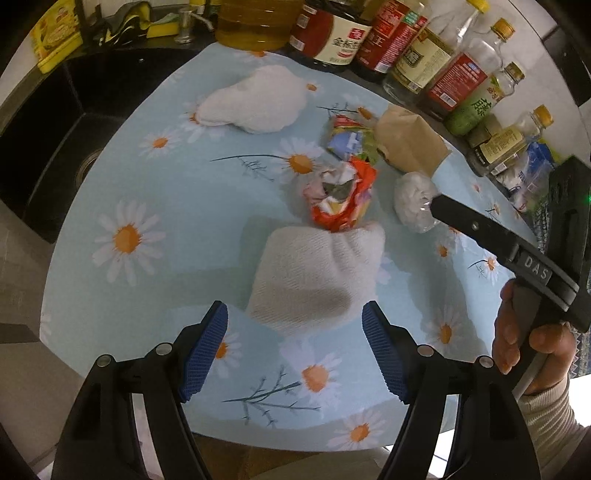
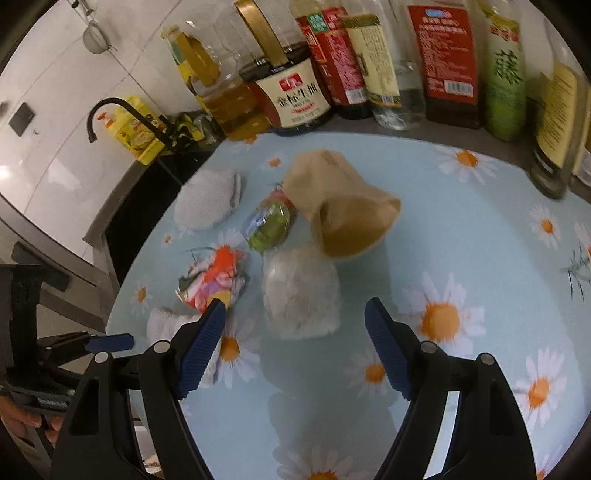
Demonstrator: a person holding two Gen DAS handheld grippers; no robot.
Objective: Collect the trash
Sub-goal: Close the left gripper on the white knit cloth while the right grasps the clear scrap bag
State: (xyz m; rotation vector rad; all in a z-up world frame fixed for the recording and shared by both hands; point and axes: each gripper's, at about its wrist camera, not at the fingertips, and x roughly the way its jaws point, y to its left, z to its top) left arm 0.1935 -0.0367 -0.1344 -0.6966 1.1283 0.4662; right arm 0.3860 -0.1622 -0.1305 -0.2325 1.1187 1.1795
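Note:
On the daisy-print mat (image 1: 147, 192) lie a folded white towel (image 1: 314, 277), a second white towel (image 1: 255, 101), a crumpled red-orange wrapper (image 1: 343, 195), a colourful wrapper (image 1: 347, 138), a brown paper bag (image 1: 410, 144) lying on its side, and a clear plastic wad (image 1: 413, 201). My left gripper (image 1: 295, 347) is open, with the folded towel just ahead between its fingers. My right gripper (image 2: 295, 339) is open, just short of the plastic wad (image 2: 301, 295). The paper bag (image 2: 343, 210), green wrapper (image 2: 269, 223) and orange wrapper (image 2: 214, 280) lie beyond it.
A row of oil and sauce bottles (image 1: 369, 33) lines the back edge of the counter. A black sink (image 1: 55, 147) with a black faucet (image 2: 122, 114) is to the left. A yellow box (image 2: 138, 129) stands by the faucet. The mat's near edge overhangs the counter.

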